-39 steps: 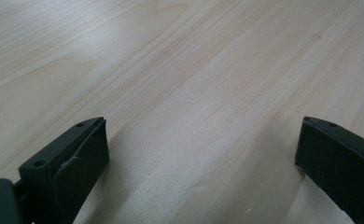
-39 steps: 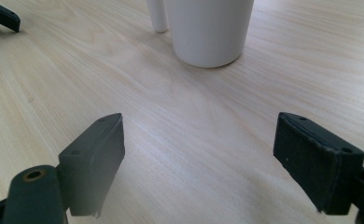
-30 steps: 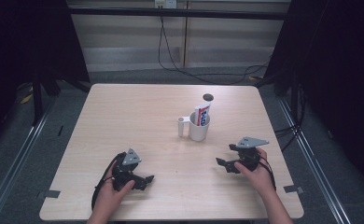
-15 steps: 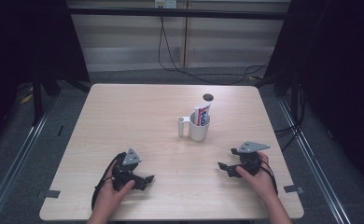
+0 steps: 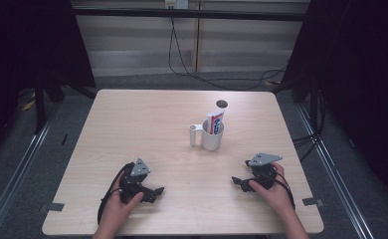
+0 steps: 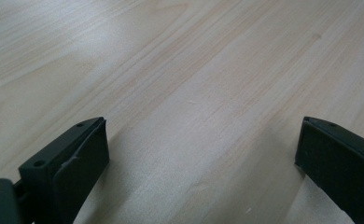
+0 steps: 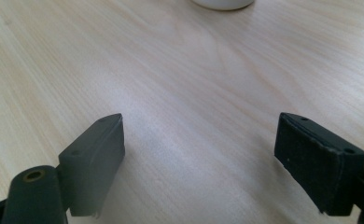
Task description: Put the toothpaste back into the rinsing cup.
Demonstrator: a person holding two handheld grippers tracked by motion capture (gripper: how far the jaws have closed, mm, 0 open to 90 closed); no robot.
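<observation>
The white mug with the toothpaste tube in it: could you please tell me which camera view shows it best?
The high view: the white mug, its handle and the toothpaste tube are whole there. The right gripper view catches just the mug's base at its top edge; the left gripper view looks at bare table.

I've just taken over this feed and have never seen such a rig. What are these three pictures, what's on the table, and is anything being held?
No robot arm here: a person holds a hand-held gripper in each hand. The high view looks down on the wooden table, with the left hand-held gripper and the right hand-held gripper low near its front edge. The other two pictures come from cameras riding on each gripper, looking along its black jaws. Both stand open over bare wood, holding nothing. Mid-table stands a white mug with a toothpaste tube upright inside; beyond it lies a small dark disc.
</observation>
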